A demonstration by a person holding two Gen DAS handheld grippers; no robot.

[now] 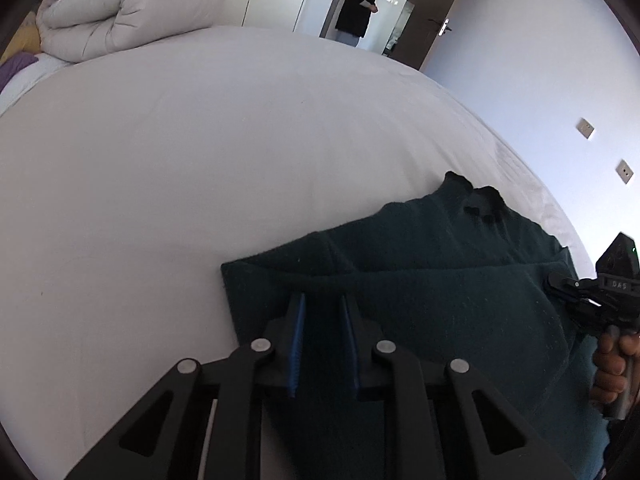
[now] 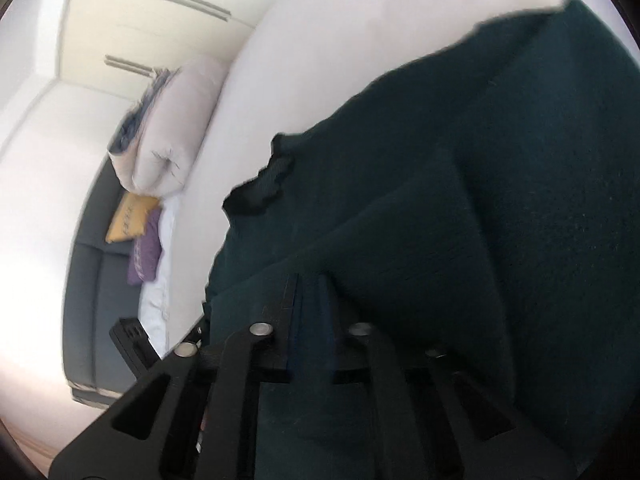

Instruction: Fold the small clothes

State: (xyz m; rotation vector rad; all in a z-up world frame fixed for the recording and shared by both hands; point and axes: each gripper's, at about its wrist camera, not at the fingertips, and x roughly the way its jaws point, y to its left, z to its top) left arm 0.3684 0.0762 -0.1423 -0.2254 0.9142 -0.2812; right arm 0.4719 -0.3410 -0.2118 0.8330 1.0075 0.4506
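A dark green knitted garment (image 1: 420, 272) lies on the white bed sheet (image 1: 200, 168), its frilled collar (image 1: 476, 196) pointing away from me. My left gripper (image 1: 323, 300) hovers over the garment's left part. Its blue pads (image 1: 298, 340) stand a narrow gap apart, fabric shows between them, and the pad faces are bare. My right gripper (image 1: 560, 286) is at the garment's right edge, held by a hand (image 1: 612, 360). In the blurred right wrist view the right gripper (image 2: 310, 280) is shut on a fold of the garment (image 2: 480, 200), which drapes over one finger.
A folded pale duvet (image 1: 120, 12) lies at the far left of the bed, with a yellow cushion (image 2: 132, 216) and a purple one (image 2: 146, 248) beside it. A person (image 1: 358, 4) stands in the doorway by the dark door (image 1: 440, 12). The bed's edge runs close on the right.
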